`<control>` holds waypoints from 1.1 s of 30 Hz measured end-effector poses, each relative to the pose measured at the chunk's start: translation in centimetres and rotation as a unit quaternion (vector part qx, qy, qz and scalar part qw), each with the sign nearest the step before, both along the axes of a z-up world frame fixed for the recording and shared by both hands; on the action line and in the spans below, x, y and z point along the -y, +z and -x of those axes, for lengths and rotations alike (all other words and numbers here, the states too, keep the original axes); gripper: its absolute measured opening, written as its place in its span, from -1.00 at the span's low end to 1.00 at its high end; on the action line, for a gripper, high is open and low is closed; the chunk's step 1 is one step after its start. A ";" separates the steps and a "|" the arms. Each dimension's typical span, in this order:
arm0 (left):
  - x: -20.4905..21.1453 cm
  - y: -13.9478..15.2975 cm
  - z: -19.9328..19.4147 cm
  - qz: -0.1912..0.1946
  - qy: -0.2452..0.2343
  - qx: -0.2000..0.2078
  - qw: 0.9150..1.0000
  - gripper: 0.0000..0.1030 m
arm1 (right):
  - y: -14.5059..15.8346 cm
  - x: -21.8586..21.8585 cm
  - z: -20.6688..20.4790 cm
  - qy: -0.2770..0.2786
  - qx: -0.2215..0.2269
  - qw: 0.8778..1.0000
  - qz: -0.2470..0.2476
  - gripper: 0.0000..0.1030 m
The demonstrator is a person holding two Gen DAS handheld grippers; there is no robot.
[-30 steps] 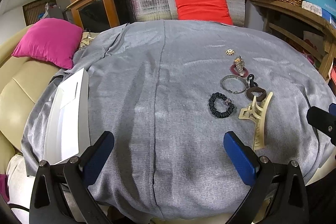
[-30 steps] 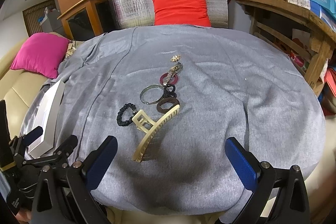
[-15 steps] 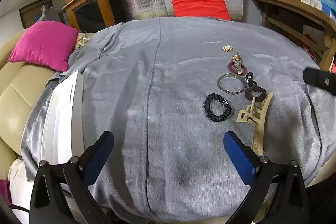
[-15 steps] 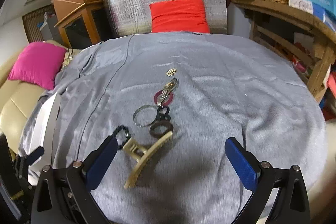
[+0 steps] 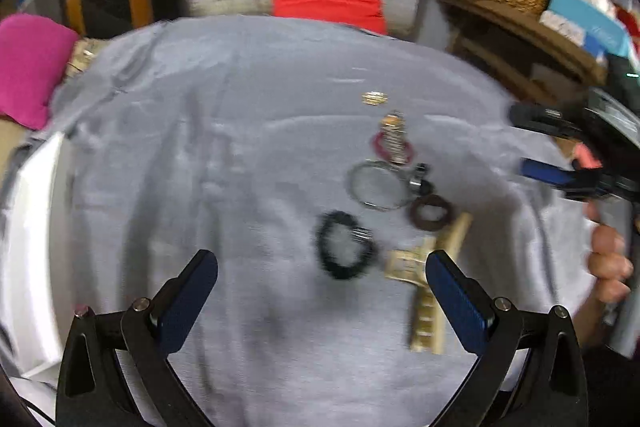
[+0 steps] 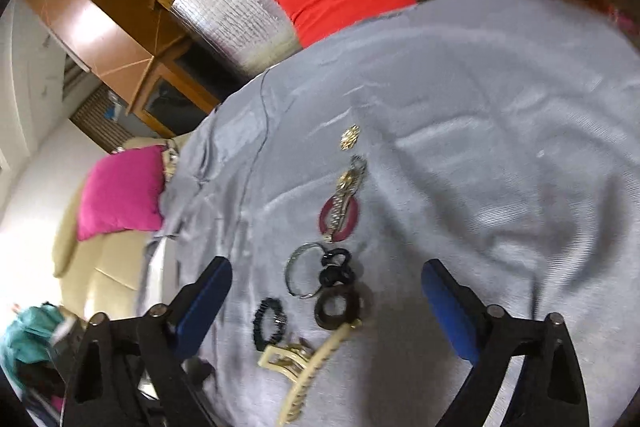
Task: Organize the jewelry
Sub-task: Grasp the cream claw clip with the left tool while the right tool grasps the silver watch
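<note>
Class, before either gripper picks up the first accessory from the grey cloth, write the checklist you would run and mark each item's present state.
1. Left gripper empty, fingers apart: ok.
2. Right gripper empty, closing on nothing: ok.
3. Black scrunchie lies apart from its neighbours: ok.
4. Watch free of the pink ring: not ok, it lies across it.
5. White box open and ready: cannot tell.
</note>
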State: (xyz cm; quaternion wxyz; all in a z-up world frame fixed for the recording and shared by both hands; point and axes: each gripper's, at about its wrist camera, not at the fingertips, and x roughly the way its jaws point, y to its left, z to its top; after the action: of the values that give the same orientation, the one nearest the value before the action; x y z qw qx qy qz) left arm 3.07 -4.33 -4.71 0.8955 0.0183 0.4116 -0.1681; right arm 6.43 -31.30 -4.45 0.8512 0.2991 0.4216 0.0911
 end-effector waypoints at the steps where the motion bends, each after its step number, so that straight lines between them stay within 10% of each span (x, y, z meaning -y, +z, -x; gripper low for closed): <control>1: 0.5 -0.1 0.3 0.021 -0.019 -0.010 1.000 1.00 | -0.5 0.2 -0.5 0.000 -0.007 1.000 -0.010 0.66; 6: 3.3 -0.5 1.0 0.047 -0.077 -0.017 0.996 0.91 | -1.9 0.6 -1.9 0.004 -0.029 0.999 -0.039 0.35; 8: 4.0 -1.1 0.6 0.045 -0.081 -0.032 0.995 0.53 | -2.1 0.6 -2.2 0.010 -0.032 0.999 -0.038 0.23; 11: 5.0 -2.7 0.1 0.042 -0.088 -0.072 0.993 0.13 | -2.3 0.9 -2.6 0.016 -0.034 0.999 -0.037 0.22; 22: 8.4 -4.8 0.6 0.004 -0.109 -0.090 0.990 0.06 | -3.8 3.1 -4.2 -0.011 -0.038 0.997 -0.071 0.22; 26: 8.4 -5.7 0.0 -0.004 -0.123 -0.099 0.988 -0.70 | -3.9 2.9 -4.6 -0.012 -0.038 0.996 -0.077 0.22; 33: 6.7 -2.8 1.4 0.016 -0.140 -0.047 0.989 -0.78 | -4.4 2.1 -7.0 -0.009 -0.034 0.995 -0.093 0.22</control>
State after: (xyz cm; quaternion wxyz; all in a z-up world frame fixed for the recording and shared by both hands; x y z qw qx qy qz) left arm 1.65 -11.06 -7.52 0.8428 0.0532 0.4439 -0.2996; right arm 13.41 -33.36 -8.86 0.8056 0.3834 0.4376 0.1123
